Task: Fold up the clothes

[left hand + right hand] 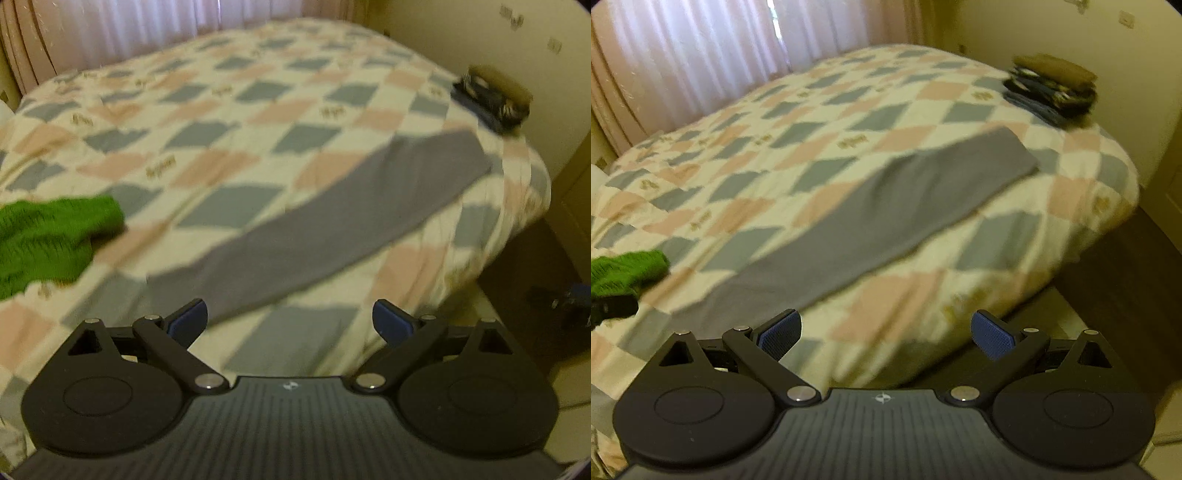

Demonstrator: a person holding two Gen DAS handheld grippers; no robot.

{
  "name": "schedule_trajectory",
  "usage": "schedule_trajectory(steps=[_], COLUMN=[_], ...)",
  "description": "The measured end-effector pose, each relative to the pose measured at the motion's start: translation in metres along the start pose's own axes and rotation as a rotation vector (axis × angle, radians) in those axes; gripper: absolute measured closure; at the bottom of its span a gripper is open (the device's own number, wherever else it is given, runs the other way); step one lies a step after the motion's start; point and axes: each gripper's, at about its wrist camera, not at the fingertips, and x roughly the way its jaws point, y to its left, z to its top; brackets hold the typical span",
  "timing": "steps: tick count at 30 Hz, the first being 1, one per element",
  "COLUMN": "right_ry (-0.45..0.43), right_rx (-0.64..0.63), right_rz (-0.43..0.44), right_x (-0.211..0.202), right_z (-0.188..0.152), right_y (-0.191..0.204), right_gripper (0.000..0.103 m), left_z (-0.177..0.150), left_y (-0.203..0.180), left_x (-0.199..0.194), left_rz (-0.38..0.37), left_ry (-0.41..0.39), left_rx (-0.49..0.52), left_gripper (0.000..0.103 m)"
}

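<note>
A long grey garment (325, 218) lies flat as a folded strip across the checked bedspread (207, 122); it also shows in the right wrist view (886, 206). A green knitted garment (48, 240) lies bunched at the left; in the right wrist view (624, 271) it sits at the left edge. My left gripper (290, 321) is open and empty, just short of the grey strip's near end. My right gripper (886, 332) is open and empty above the bed's near edge, to the right of the strip.
A stack of folded clothes (1052, 86) sits at the bed's far right corner, also in the left wrist view (491, 99). Curtains (701, 55) hang behind the bed. The floor (1108, 295) lies to the right of the bed.
</note>
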Motion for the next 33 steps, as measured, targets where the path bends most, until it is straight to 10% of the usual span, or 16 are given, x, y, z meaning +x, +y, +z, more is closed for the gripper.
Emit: schedule_trajectory(steps=[13, 26, 33], right_ry=[-0.008, -0.006, 0.085], right_rx=[0.000, -0.042, -0.109], right_rz=[0.004, 0.015, -0.027], right_x=[-0.008, 0.039, 0.085], right_z=[-0.008, 0.027, -0.002], right_y=[0.003, 0.105, 0.162], right_gripper=[0.002, 0.002, 0.002], left_z=[-0.008, 0.013, -0.002], left_y=[0.005, 0.117, 0.192], left_x=[-0.001, 0.032, 0.092], left_rz=[-0.003, -0.063, -0.147], left_ry=[0.000, 0.068, 0.238], left_rx=[0.043, 0.088, 0.100], left_gripper=[0.007, 0.008, 0.037])
